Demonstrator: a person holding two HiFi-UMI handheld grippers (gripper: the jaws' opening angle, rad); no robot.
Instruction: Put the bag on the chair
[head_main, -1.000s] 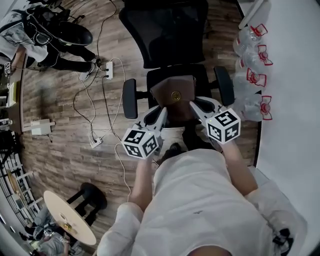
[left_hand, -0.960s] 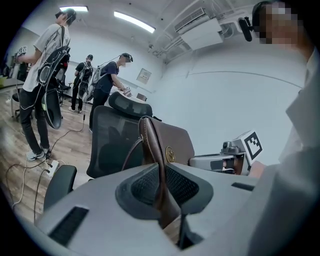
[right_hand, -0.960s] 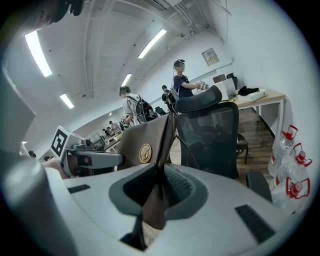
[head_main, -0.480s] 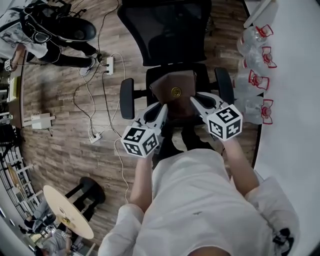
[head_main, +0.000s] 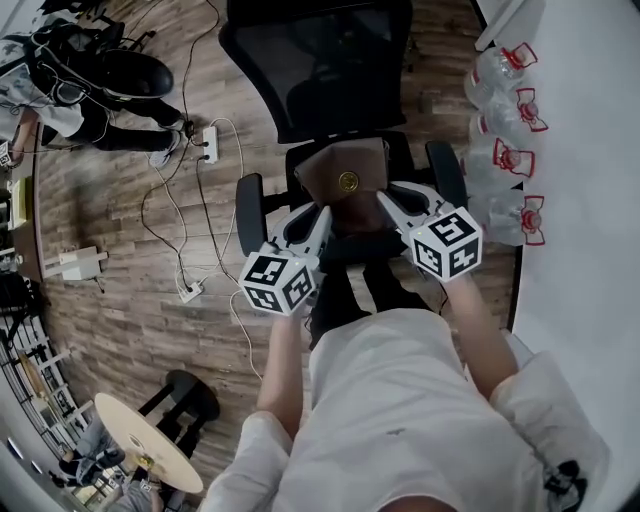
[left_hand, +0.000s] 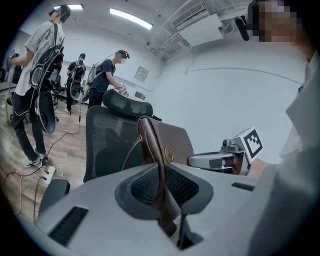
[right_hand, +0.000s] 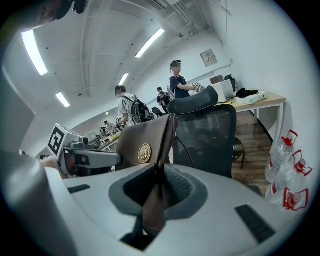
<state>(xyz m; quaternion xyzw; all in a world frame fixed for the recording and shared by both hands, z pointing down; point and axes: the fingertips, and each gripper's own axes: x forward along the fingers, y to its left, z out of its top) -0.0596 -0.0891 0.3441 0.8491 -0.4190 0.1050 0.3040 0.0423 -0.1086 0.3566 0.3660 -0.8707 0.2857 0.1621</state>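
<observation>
The bag, its sides pinched in the fingers of the left gripper and right gripper, hangs over the chair seat. Setting it down and releasing it are left.

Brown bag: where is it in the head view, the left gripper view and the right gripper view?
Head view: bag upper centre, just below the black chair backrest.
Left gripper view: bag at centre, edge in the jaws.
Right gripper view: bag centre-left, edge in the jaws.
Shared landmark: that backrest.

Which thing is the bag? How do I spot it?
Find the big black office chair in the middle. Over its seat, the left gripper and right gripper pinch a flat brown bag. Only it has a round gold badge.
</observation>
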